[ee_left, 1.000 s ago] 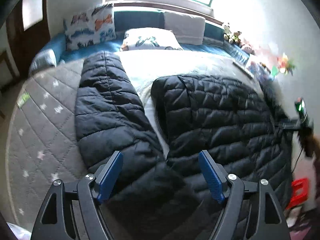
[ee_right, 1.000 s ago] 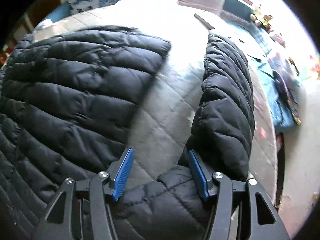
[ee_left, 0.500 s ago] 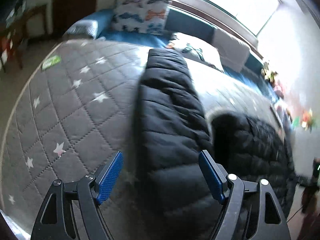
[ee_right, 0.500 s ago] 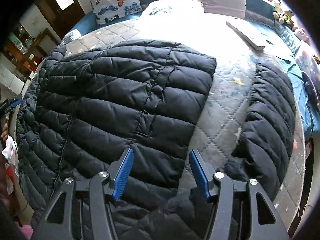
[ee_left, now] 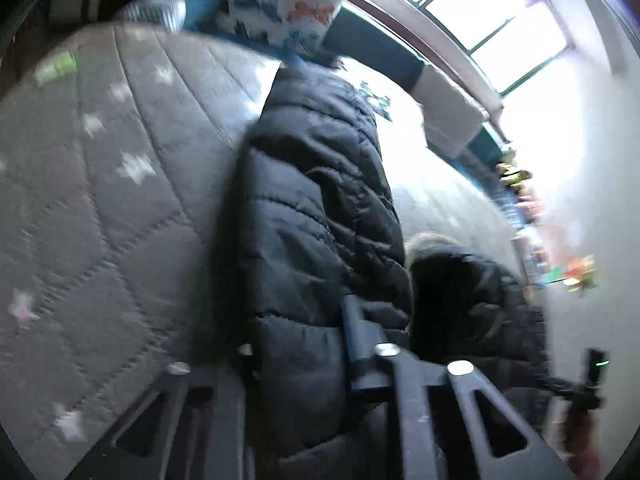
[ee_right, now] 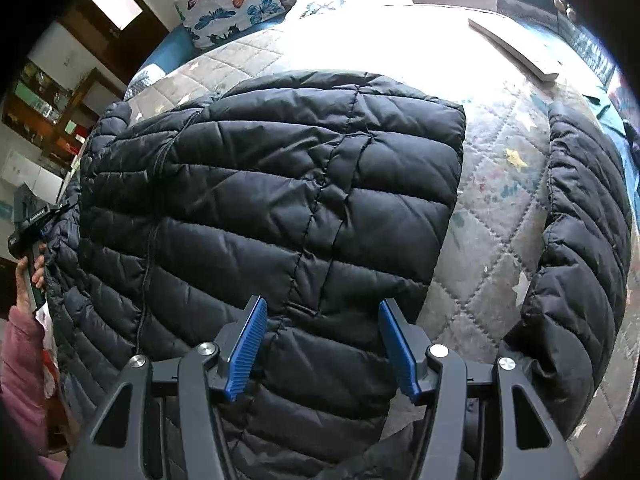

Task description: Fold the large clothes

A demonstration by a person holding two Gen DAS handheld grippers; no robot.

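A black quilted puffer jacket (ee_right: 280, 208) lies spread on a grey quilted bed cover (ee_right: 492, 216). Its one sleeve (ee_right: 580, 248) stretches along the right side of the right wrist view. My right gripper (ee_right: 320, 340) is open and hovers over the jacket's body. In the blurred left wrist view the other sleeve (ee_left: 312, 216) runs away from me over the grey starred cover (ee_left: 112, 208). My left gripper (ee_left: 296, 344) has closed in around the sleeve, which fills the gap between its fingers. The left gripper also shows at the far left of the right wrist view (ee_right: 32, 220).
Butterfly pillows (ee_right: 228, 4) and a white cushion (ee_left: 448, 116) stand at the bed's head under a bright window (ee_left: 480, 16). A flat grey object (ee_right: 516, 48) lies at the far right of the bed. Shelves (ee_right: 44, 104) stand to the left.
My left gripper moved left onto the sleeve and its jaws closed in on it. My right gripper swung left from the sleeve gap to over the jacket's body, still open.
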